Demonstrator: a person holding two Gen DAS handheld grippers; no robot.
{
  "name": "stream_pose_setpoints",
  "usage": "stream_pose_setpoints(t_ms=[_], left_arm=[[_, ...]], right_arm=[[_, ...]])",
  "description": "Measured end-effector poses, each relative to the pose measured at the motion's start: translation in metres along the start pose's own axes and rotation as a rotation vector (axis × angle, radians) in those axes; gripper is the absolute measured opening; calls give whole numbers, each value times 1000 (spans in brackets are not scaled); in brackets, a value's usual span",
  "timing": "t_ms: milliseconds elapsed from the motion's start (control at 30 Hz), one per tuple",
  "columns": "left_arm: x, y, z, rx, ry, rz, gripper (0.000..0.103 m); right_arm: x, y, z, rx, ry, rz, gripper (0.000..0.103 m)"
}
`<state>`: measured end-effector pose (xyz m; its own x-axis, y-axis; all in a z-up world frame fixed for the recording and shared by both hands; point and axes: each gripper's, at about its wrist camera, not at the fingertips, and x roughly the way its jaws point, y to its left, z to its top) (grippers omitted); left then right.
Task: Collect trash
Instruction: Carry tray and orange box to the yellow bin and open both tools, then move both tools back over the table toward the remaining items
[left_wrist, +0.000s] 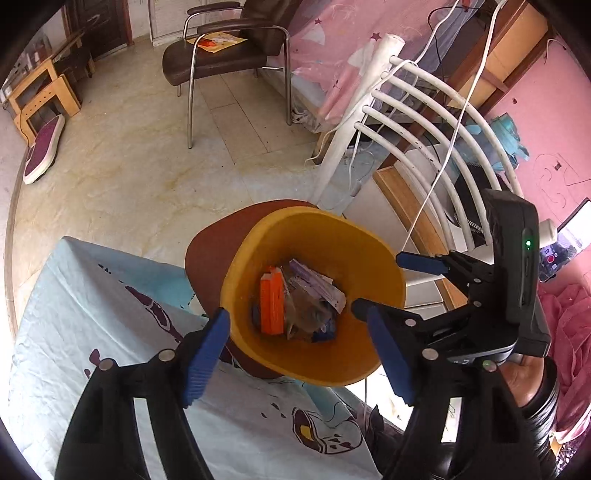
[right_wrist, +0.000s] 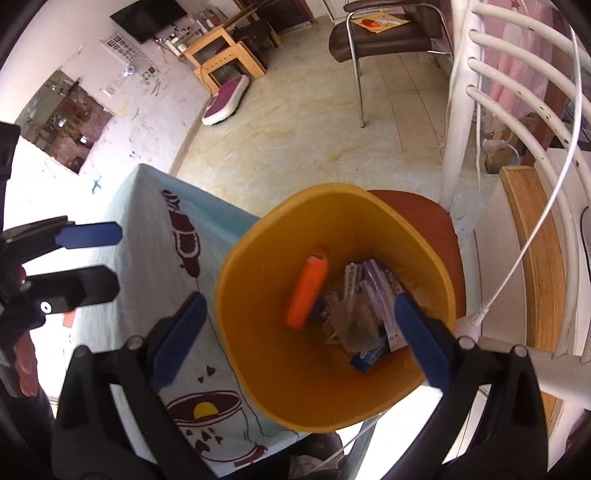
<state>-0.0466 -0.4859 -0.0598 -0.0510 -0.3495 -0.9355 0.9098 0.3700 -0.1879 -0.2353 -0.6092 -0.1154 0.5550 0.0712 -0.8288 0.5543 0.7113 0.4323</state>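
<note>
Currently over the yellow waste bin (left_wrist: 317, 236), looking straight down into it from both wrist views. Bin seated on a brown chair seat (left_wrist: 207, 251), tucked against the edge of a table draped in a light-blue printed cloth (left_wrist: 92, 306).

Left gripper (left_wrist: 295, 354): blue-padded fingers (left_wrist: 207, 354) spread wide apart, nothing between them; near rim of bin framed in the gap. Right gripper (right_wrist: 299, 339): likewise spread wide, nothing held; one finger (right_wrist: 421, 339) overlapping the bin's inner wall in the picture, the other over the cloth beside the bin. Contact with the bin not determinable. Right gripper also visible in the left wrist view, at right of the bin (left_wrist: 391, 280), fingers parted.

Bin contents at bottom: orange carton (right_wrist: 306, 291) lying tilted against the wall; purple-and-white wrappers (right_wrist: 373, 291) beside it; a crumpled clear plastic piece (right_wrist: 354, 321) and a blue scrap (right_wrist: 365, 358) mixed in below. Finer sorting of the heap not possible.

Surroundings: white slatted chair back (left_wrist: 417, 122) rising behind the bin, white cable (right_wrist: 528, 240) draped across it; dark armchair (left_wrist: 229, 51) across the tiled floor (left_wrist: 129, 177), with orange and yellow papers on its seat.
</note>
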Motion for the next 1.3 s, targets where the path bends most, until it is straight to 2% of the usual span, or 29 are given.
stream_pose_setpoints(t_ms=[100,233,367,500,600,700,867,967,1133,1300], left_arm=[[-17,10,-5,-22,-33,14,74],[-66,48,-31,-69,-113,106,78],[-122,118,-71,-189,-167,202,82],[-166,191,-119,-321,-185,298,83],[-186,241,-157,-426,-179,338,83],[-189,274,-189,-478,-144,369,83],[-178,297,-219,-524,-103,312,83],[-170,299,-229,-516,-86,303,83],[-152,305,-234,-542,-55,276,83],[-132,305,-233,-542,-15,275,83]], right_arm=[[-6,-3,-1,9,-6,3,99],[-10,21,2,-33,1,24,99],[-11,83,1,-156,5,72,99],[-1,162,-1,-281,70,158,99],[9,226,-7,-372,122,201,99],[18,284,-17,-458,167,246,99],[26,367,-38,-620,210,261,99],[24,406,-58,-771,202,250,99],[31,453,-95,-1018,204,208,98],[54,469,-115,-1124,214,153,98]])
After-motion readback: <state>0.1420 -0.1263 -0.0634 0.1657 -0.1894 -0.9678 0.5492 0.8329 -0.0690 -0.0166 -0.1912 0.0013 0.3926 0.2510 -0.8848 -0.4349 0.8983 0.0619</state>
